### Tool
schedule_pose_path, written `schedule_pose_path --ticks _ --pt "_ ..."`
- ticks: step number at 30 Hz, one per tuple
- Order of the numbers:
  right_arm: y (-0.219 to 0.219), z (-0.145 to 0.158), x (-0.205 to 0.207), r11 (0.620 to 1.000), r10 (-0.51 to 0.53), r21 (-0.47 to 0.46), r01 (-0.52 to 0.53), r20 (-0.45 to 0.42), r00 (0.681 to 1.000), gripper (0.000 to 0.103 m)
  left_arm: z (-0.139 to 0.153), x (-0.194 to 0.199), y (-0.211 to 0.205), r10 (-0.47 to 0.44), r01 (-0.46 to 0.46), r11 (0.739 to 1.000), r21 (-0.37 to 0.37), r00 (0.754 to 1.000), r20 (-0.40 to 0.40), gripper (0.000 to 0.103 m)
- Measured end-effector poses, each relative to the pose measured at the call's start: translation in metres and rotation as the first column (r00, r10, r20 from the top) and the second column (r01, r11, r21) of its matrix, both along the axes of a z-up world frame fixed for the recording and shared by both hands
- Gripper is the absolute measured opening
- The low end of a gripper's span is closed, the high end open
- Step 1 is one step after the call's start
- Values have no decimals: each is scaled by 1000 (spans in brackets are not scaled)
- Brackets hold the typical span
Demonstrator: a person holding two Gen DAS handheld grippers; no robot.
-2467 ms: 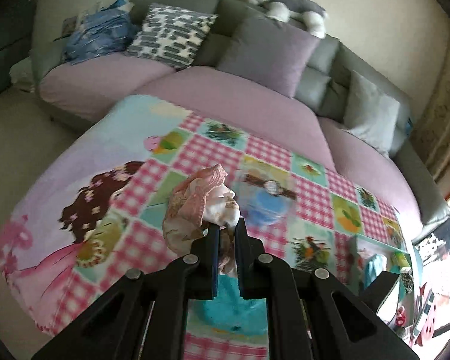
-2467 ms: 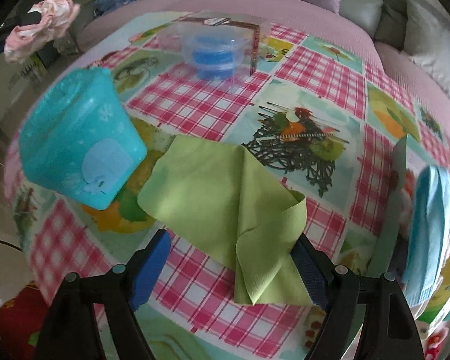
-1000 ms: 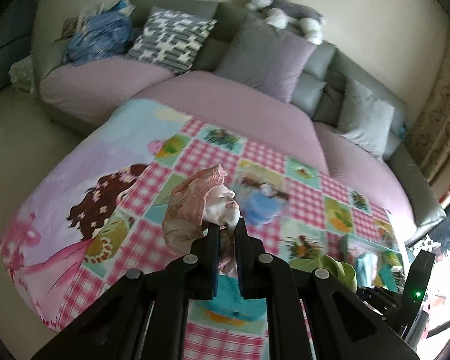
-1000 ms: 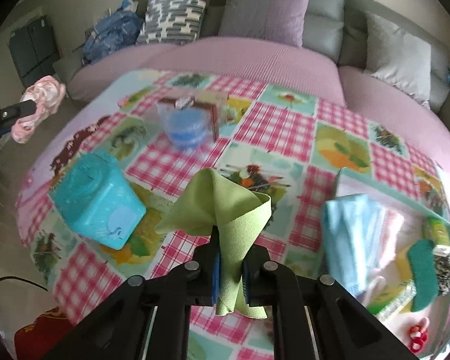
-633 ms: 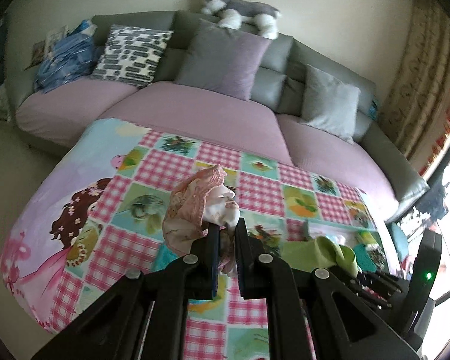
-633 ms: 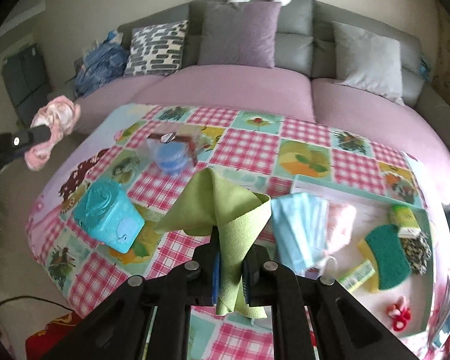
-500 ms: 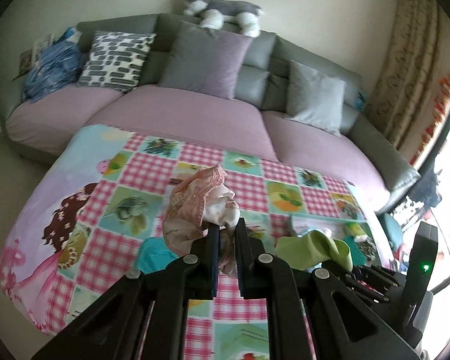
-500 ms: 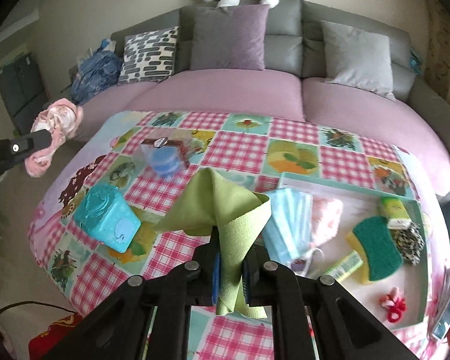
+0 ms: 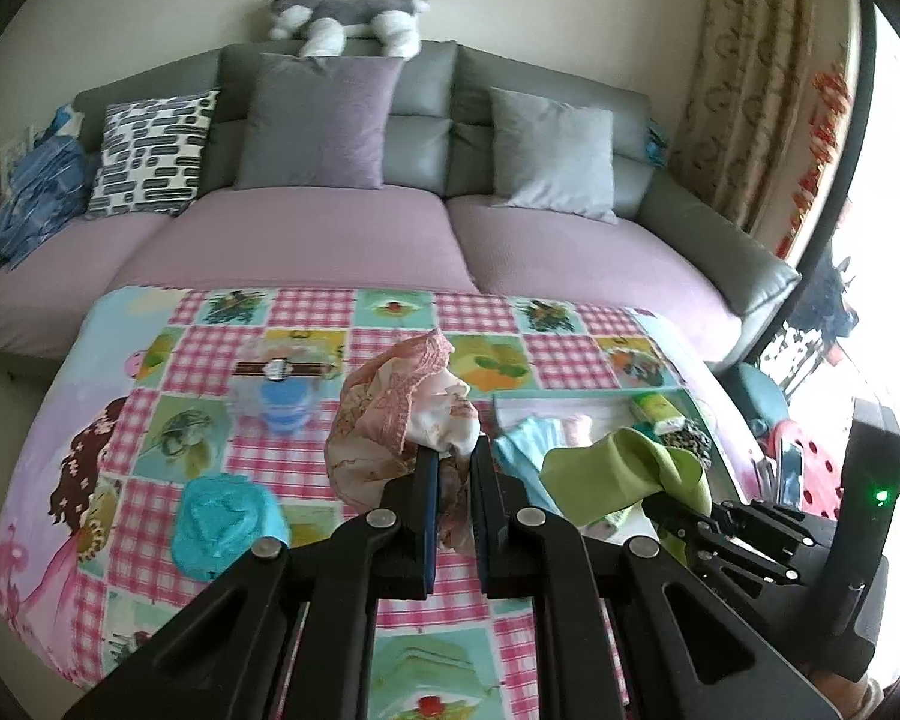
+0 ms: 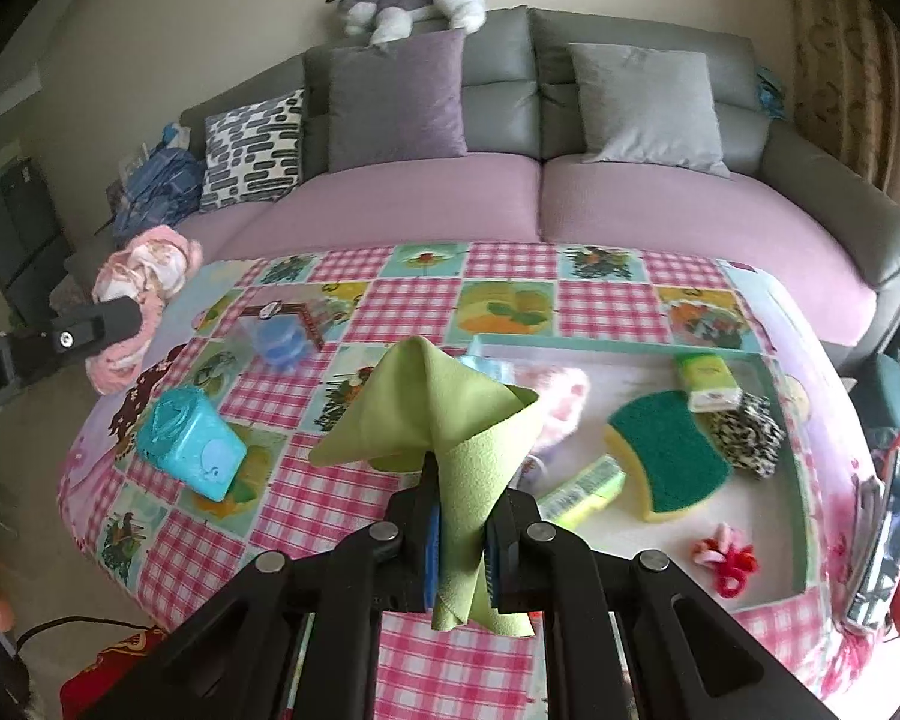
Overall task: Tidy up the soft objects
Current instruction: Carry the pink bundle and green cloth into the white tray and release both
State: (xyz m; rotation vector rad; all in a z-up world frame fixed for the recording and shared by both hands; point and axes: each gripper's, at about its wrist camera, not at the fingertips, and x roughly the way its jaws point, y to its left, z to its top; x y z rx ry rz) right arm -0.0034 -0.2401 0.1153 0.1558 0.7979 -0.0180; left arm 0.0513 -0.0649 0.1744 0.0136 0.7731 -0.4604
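My left gripper (image 9: 449,462) is shut on a crumpled pink floral cloth (image 9: 390,414) and holds it above the table. It also shows at the left of the right wrist view (image 10: 144,276). My right gripper (image 10: 459,483) is shut on a green cloth (image 10: 450,414), held above the table near the tray's left end. The green cloth also shows in the left wrist view (image 9: 618,468). A teal-rimmed tray (image 10: 630,345) on the table's right holds a blue cloth (image 9: 528,438), a fluffy pink item (image 10: 561,402) and a leopard-print piece (image 10: 747,432).
The tray also holds a green-and-yellow sponge (image 10: 666,456), small packets and a red hair tie (image 10: 729,555). A teal box (image 10: 189,441) and a clear jar with blue contents (image 10: 279,336) stand on the checked tablecloth (image 10: 354,504). A sofa (image 10: 510,204) with cushions runs behind.
Both grippers have lifted and pulled back from the table with their cloths. The right gripper closed on the green cloth and raised it off the tablecloth. More of the tray shows.
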Motion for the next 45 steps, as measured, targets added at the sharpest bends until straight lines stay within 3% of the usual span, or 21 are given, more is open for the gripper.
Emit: schedule_pose_path --ticks 13,24,37,45 --pt "-67 -8 -26 991 -127 37 128 -5 992 12 -17 -1 -67 -119 119 993 11 993 -16 10" --pt "-127 -44 -28 965 -253 50 258 -97 963 12 -75 5 -140 -273 282 957 63 955 -117 10" --pt "-127 -95 -8 972 -216 47 231 -218 952 12 -143 25 -170 -292 318 947 52 915 -280 10" --pt "-124 -112 4 974 -202 45 220 -255 946 12 -148 38 -168 -281 300 953 26 917 -283 12"
